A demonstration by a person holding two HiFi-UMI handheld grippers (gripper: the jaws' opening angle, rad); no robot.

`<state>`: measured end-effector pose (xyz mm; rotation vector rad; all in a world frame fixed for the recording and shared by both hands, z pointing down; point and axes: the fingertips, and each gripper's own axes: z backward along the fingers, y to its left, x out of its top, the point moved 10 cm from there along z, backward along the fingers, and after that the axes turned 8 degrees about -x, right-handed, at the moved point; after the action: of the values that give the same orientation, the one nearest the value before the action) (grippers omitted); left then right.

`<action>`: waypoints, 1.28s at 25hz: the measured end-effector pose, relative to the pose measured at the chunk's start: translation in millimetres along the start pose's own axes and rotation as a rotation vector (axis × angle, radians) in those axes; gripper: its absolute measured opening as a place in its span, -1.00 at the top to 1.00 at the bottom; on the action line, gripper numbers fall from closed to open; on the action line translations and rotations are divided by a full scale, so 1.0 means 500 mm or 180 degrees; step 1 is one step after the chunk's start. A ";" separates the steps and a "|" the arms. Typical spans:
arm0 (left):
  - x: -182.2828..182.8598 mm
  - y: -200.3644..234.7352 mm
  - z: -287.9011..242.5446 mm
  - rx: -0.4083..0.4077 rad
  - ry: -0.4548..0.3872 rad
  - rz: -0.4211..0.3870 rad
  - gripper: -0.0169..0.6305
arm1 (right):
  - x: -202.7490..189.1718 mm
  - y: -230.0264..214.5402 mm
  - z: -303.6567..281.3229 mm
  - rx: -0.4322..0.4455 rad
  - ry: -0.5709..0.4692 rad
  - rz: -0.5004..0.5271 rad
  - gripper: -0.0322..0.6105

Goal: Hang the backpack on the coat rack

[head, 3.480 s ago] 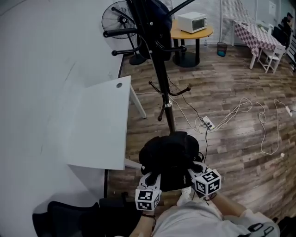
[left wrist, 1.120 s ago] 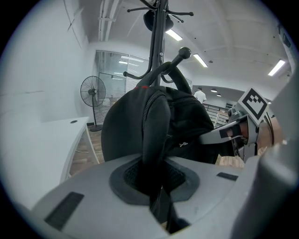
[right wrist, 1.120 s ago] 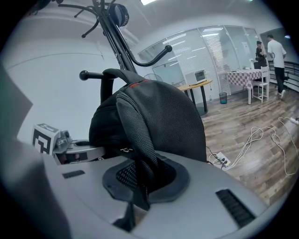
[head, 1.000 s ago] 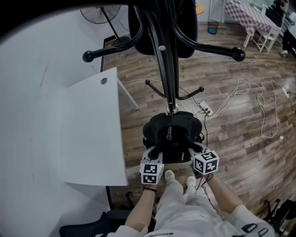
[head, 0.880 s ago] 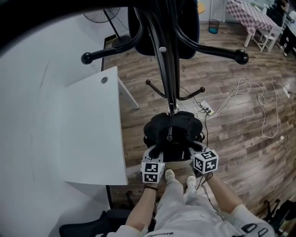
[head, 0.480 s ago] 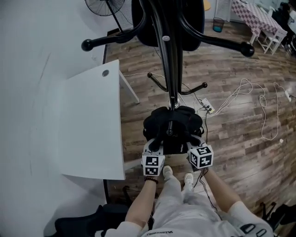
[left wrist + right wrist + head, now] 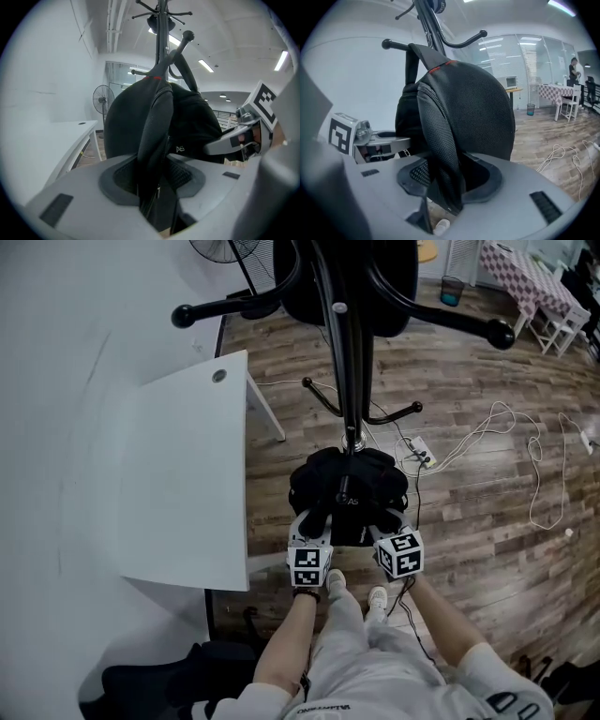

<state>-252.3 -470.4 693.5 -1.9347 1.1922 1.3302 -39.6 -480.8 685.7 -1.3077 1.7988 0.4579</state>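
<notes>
Since both pairs have just been opening, the left tongs (image 7: pixel 154 180) stand spread with one black mesh shoulder strap (image 7: pixel 157 136) lying between the pads, not pinched. The right tongs (image 7: pixel 450 183) are likewise apart around the other strap (image 7: pixel 440 145). Just beyond them, the black fabric backpack (image 7: pixel 352 479) hangs against the pole of the black metal coat rack (image 7: pixel 352 362), its top loop over a low ball-tipped peg (image 7: pixel 396 45) of that rack. A white counter (image 7: pixel 187 474) stands left of the rack. Pale cables (image 7: pixel 487 442) trail over the wooden floor (image 7: pixel 469 512) to its right.
</notes>
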 end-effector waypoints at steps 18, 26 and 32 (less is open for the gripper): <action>0.061 -0.264 0.264 -0.0386 -0.0722 0.0292 0.56 | -0.044 -0.049 0.267 0.0004 -0.0775 -0.0778 0.53; 0.139 -0.408 0.418 -0.0533 -0.1008 0.0235 0.73 | 0.010 -0.050 0.433 -0.0127 -0.1177 -0.0575 0.66; 0.125 -0.407 0.521 -0.0283 -0.1128 0.0137 0.82 | -0.057 0.006 0.559 -0.0220 -0.1255 -0.0442 0.77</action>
<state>-190.9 -189.4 518.8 -1.6462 1.0180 1.6888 76.5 -266.0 546.4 -1.2762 1.3683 0.6550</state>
